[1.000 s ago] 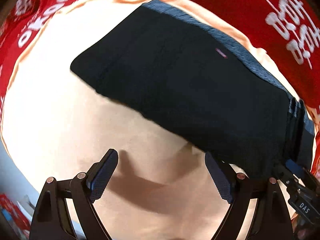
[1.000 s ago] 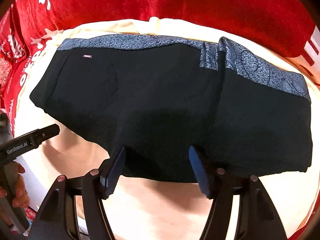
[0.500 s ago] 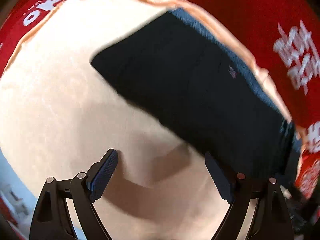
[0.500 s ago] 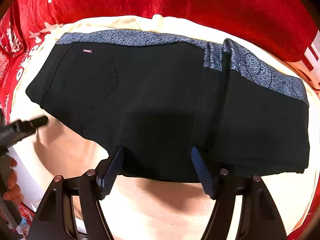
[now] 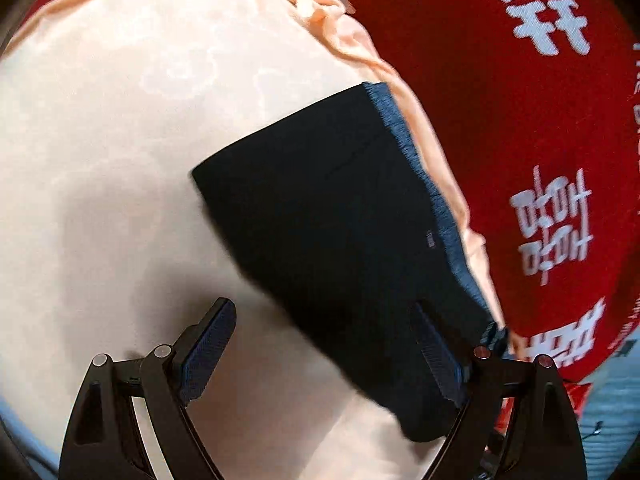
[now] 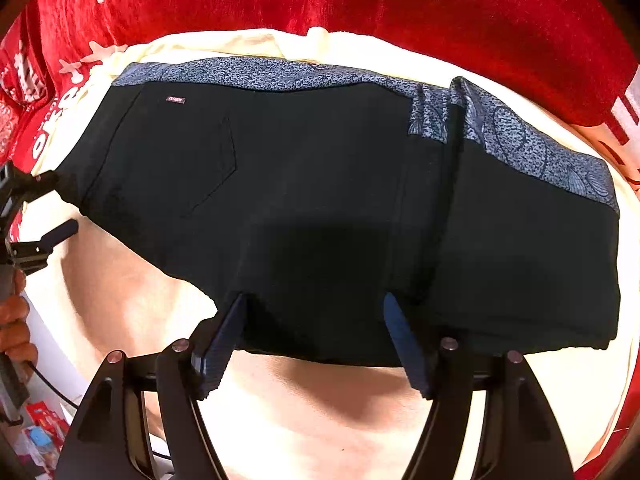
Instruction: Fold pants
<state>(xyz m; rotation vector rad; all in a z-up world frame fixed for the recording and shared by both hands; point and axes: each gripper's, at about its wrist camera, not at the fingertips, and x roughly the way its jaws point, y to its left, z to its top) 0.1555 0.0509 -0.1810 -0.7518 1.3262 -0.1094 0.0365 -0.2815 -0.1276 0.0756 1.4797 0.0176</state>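
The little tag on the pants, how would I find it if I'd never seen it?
Start at the cream sheet lying on the red blanket. On it lie black pants with a speckled blue waistband along the far edge. The tag sits below that band at the left: a tiny reddish rectangle, the only bright mark on the black.

Legible markings: none fully readable.
The red cloth (image 6: 400, 8) carries large white characters, cropped and distorted, so no word can be made out; the same white characters appear on it in the left wrist view (image 5: 552, 220). The pants (image 6: 320, 200) bear a small reddish label (image 6: 175, 99) whose lettering is too small to read.
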